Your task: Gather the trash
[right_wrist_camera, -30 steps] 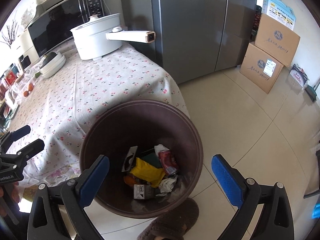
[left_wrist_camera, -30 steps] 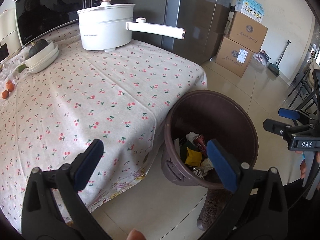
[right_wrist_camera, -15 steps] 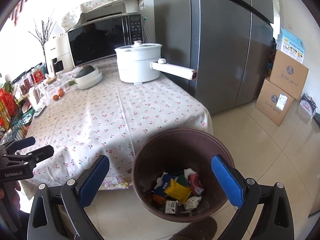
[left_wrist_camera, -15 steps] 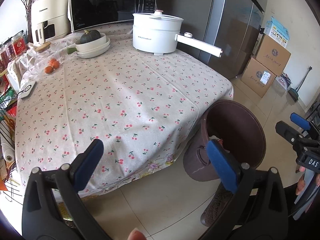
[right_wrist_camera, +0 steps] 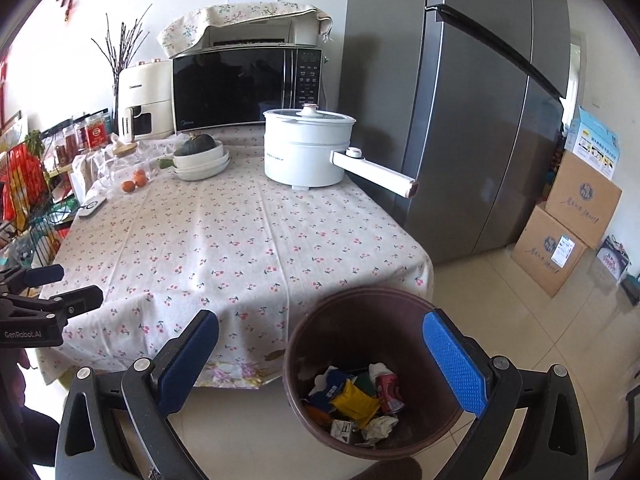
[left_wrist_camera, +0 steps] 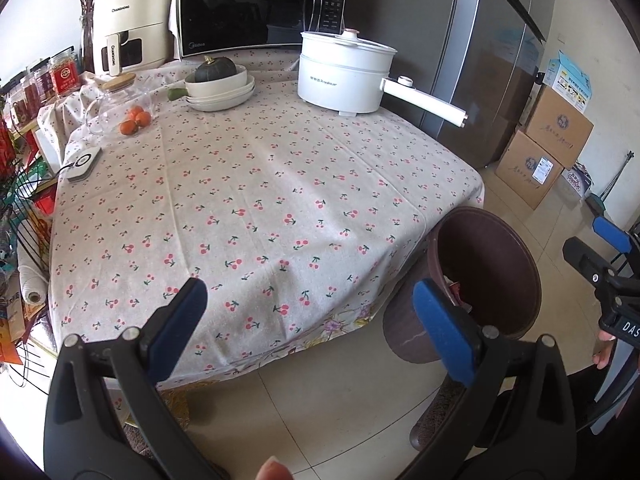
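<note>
A brown trash bin [right_wrist_camera: 304, 344] stands on the floor at the table's near right corner; it also shows in the left wrist view [left_wrist_camera: 516, 280]. Inside lie a red can [right_wrist_camera: 389, 387], a yellow wrapper [right_wrist_camera: 354, 399], crumpled paper [right_wrist_camera: 378, 427] and small cartons. My left gripper [left_wrist_camera: 310, 322] is open and empty, held off the table's front edge. My right gripper [right_wrist_camera: 320, 354] is open and empty, above and just short of the bin. Each gripper shows at the edge of the other's view.
The table [left_wrist_camera: 260, 184] has a cherry-print cloth. At its back stand a white electric pot [left_wrist_camera: 344, 74] with a long handle, stacked bowls with a squash [left_wrist_camera: 220, 82], oranges [left_wrist_camera: 136, 120], a microwave [left_wrist_camera: 256, 8]. A fridge [right_wrist_camera: 460, 120] and cardboard boxes [right_wrist_camera: 560, 236] stand right.
Both grippers have pulled up and back from the bin, so the whole table has come into view. Both stay open and empty.
</note>
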Demonstrator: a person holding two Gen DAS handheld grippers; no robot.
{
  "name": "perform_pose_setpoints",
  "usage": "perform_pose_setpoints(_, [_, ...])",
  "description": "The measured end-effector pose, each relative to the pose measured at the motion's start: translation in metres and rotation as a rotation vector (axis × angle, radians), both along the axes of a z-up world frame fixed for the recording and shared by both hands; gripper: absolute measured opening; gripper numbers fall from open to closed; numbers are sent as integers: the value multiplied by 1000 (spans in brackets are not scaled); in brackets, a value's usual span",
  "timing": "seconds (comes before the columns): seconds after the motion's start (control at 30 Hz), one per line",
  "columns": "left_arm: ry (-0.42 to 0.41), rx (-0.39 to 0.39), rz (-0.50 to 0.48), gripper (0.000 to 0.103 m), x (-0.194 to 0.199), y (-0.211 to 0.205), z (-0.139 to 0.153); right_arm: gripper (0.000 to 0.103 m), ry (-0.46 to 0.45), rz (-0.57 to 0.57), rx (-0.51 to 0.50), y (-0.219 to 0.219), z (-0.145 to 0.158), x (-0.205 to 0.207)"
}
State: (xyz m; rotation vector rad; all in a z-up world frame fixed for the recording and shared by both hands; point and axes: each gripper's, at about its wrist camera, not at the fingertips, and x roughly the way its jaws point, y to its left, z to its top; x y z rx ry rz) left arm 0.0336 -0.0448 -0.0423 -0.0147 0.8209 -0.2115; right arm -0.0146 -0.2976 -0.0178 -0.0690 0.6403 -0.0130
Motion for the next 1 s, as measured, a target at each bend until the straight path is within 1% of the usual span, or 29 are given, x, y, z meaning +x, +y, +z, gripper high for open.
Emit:
perform_pose_setpoints(0.27, [-37,6,29,102,-8,-1,8,103,-20,-12,4,-1,2,-2])
perform_pose_setpoints(0.43, [-90,12,41,102,-16,-4,18,103,-45,-21,0,2,3,-2])
perform_pose_setpoints(0.7, [-169,49,71,102,-26,-13,27,103,-61,-28,37,0,5,-2])
perform_pose_setpoints(0.87, [-194,45,76,102,-29,-14,30,103,-84,-30,36,1,8,-5])
perform_pose_setpoints(1.0, [-201,35,83,102,-30,-14,30,103,-82,-29,30,2,8,-5])
